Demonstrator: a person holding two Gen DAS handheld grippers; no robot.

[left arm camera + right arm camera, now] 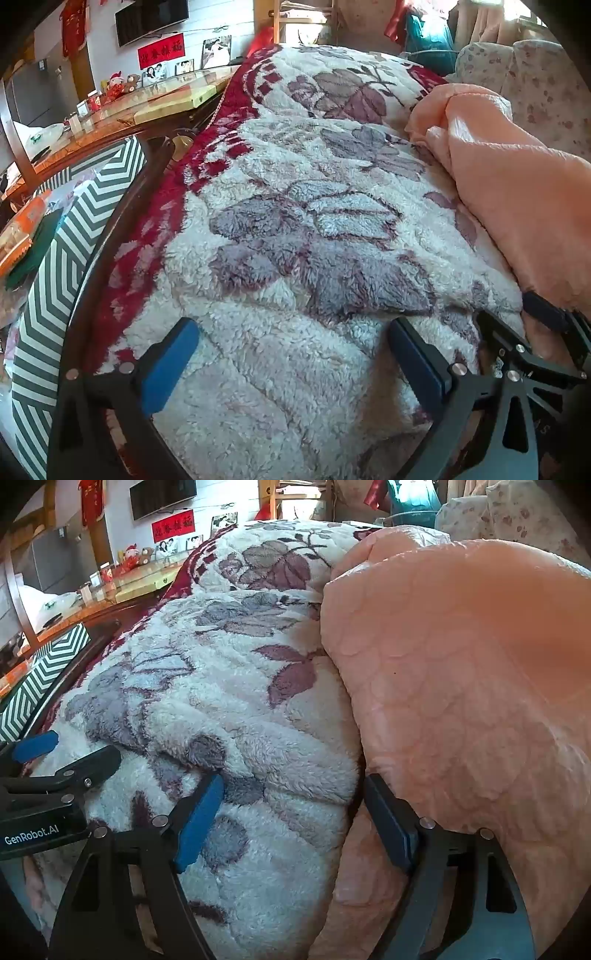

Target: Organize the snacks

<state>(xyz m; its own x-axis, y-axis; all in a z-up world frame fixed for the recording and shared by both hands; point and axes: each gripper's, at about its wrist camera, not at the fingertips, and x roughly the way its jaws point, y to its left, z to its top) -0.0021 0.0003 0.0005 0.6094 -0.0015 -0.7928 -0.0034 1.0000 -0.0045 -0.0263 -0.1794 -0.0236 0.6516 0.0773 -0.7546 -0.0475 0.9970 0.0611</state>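
Left claw: the left claw [291, 354] hung over the fleecy flowered blanket [314, 229], tipped downward, its blue pads spread as wide as they seemed to go and nothing between them.
Right claw: the right claw [291, 812] was likewise agape, with only a fold of the same blanket and the edge of the peach quilt [461, 686] between its pads; neither pad appeared to be squeezing the cloth.
Snacks: none lay under either claw. What looked like orange snack packets [22, 229] sat far to the left, beyond the green-and-white chevron box [66, 258], too blurred at the picture's edge to name.
Desk: the wooden desk [122, 114] with small jars and photos stood well apart, further back on the left.
Step in hand: by my reckoning, the very start, with both claws idle over the bedding and nothing picked up yet.
Next move: probably a swing leftward toward the box and packets, then lowering one spread claw around a single packet before pinching it.
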